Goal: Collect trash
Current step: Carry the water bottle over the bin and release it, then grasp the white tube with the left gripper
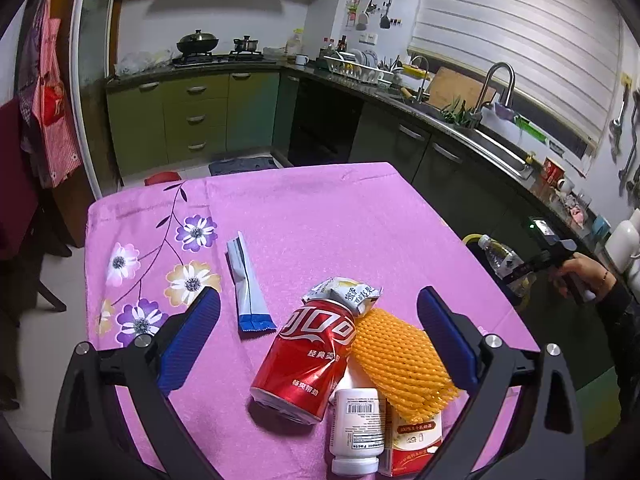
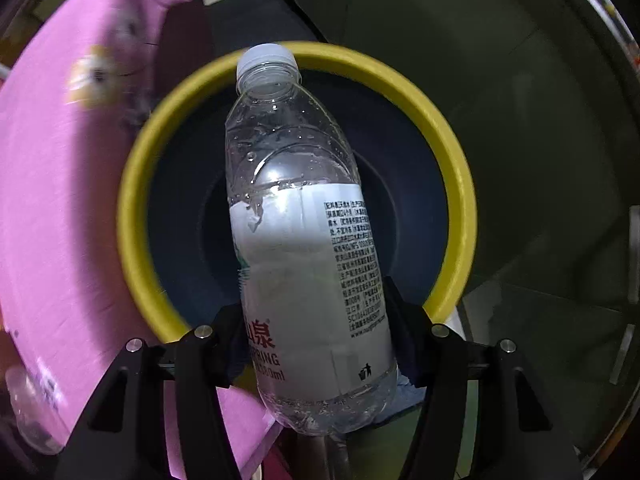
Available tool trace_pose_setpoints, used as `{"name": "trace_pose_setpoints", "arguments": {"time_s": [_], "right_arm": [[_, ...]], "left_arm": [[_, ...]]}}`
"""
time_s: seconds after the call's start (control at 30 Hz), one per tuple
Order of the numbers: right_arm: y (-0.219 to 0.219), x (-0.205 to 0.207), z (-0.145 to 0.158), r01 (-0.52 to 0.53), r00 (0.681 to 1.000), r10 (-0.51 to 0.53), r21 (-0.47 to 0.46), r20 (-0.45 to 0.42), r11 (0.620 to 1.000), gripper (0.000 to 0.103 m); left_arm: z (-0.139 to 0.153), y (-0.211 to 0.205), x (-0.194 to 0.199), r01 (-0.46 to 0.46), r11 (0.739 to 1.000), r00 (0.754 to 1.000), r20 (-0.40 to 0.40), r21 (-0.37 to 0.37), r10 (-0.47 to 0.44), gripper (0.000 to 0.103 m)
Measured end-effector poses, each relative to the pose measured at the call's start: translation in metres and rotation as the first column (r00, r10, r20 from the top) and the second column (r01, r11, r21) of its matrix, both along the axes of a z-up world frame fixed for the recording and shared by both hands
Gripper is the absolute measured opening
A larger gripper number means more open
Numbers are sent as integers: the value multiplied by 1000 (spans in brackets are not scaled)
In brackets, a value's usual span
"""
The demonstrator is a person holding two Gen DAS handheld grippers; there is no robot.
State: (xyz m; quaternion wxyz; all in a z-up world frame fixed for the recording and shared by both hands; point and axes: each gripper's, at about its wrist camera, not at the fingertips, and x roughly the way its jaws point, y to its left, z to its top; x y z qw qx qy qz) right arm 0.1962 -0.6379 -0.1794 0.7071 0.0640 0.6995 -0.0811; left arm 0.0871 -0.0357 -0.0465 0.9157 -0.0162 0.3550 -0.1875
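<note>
Right gripper (image 2: 316, 344) pinches water bottle (image 2: 308, 240) above yellow-rimmed bin (image 2: 460, 184); released off-centre, it could strike the rim. Left gripper (image 1: 320, 312) spread.

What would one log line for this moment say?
right claw: holds bottle over bin | left claw: open above can

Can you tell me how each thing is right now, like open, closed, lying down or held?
Left gripper: open, above the trash.
Right gripper: shut on the water bottle.
Water bottle: capped, held over the bin.
Bin: open, yellow rim.
Red can: lying down, dented.
White pill bottle: lying down, capped.
Blue-and-white wrapper: lying flat.
</note>
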Motion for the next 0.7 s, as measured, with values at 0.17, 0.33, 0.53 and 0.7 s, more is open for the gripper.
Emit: {"name": "trace_pose_setpoints", "arguments": {"time_s": [0.17,0.33,0.53,0.7], "right_arm": [[-1,11,-13,8,1000,-8,8,-12,1000,65],[11,-1,10,-16,999,16,8,49,1000,67],[18,-24,45,-63,991,59,30,119,998,67],[64,-35,57,-108,982,101,36,159,994,67]], "left_arm": [[0,-3,4,4,1000,1000,-10,1,-4,95],[-3,-6,9,29,1000,999,-27,5,-29,95],[-14,-22,29,178,984,978,-106,-9,-178,95],[-21,-45,61,250,968,951,-196,26,-240,95]]}}
